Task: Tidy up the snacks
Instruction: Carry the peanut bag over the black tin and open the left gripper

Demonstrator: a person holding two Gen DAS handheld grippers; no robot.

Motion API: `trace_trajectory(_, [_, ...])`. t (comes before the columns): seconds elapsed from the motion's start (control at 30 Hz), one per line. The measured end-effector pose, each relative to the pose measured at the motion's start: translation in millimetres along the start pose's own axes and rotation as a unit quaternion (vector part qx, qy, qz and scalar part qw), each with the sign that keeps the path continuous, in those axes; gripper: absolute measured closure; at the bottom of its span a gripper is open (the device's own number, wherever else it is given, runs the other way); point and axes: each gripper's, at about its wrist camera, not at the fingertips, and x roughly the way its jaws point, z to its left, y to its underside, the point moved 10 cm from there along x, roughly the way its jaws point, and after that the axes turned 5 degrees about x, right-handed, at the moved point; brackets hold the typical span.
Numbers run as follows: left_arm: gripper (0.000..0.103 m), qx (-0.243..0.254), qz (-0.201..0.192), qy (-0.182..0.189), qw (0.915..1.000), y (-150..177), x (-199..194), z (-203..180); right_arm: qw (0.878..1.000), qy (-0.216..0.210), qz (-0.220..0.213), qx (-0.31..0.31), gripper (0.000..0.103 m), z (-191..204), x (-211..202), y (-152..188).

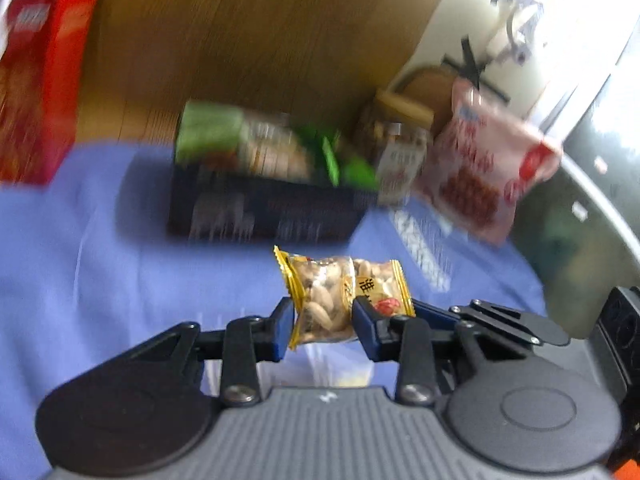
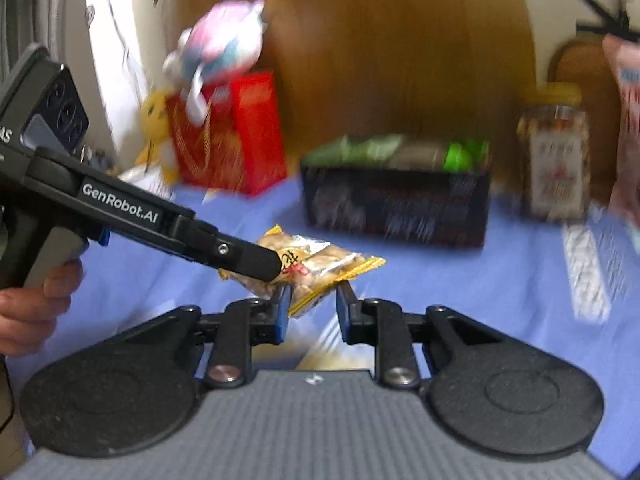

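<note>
At the far left of the table [image 2: 520,300], which wears a blue cloth, a red box [image 2: 240,132] stands against the wooden back, with soft toys [image 2: 220,44] on and beside it. The left gripper [image 1: 322,320] pinches a yellow nut packet [image 1: 340,296] across its middle, clear of the cloth. The right gripper [image 2: 312,308] sits under the packet's near corner; its left pad touches the wrapper, but I cannot tell whether the right pad presses, as a gap shows there. The dark bin [image 2: 396,208] at the middle of the back edge already holds green packets [image 2: 384,150] and looks like the goal. To do this well, let one gripper carry alone, keep the packet level, and release low over the bin. Right of the bin stand a jar [image 2: 556,160] and a pink bag [image 1: 488,164].
</note>
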Motion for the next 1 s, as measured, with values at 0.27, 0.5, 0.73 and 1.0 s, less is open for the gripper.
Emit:
trace_trajectory(0.27, [0.067,0.002,-0.038,-0.05,0.998,-92,58,26,0.998,0.042,-0.048,-0.022,0.074,-49,60,-91])
trace_trajectory(0.5, [0.067,-0.015,-0.048,-0.075,0.9959,-87,63,37,0.995,0.079,-0.056,-0.022,0.063,-71,71,-87])
trace_trajectory(0.73, [0.065,0.026,-0.059,-0.131,0.9893,-57,19,6,0.993,0.055,-0.069,0.083,0.063,-85,8,-61])
trace_trajectory(1.0, [0.051,0.091,-0.074,-0.186,0.9756,-8,-38,-48,0.98,0.016,-0.086,0.179,0.055,-91,-103,-110])
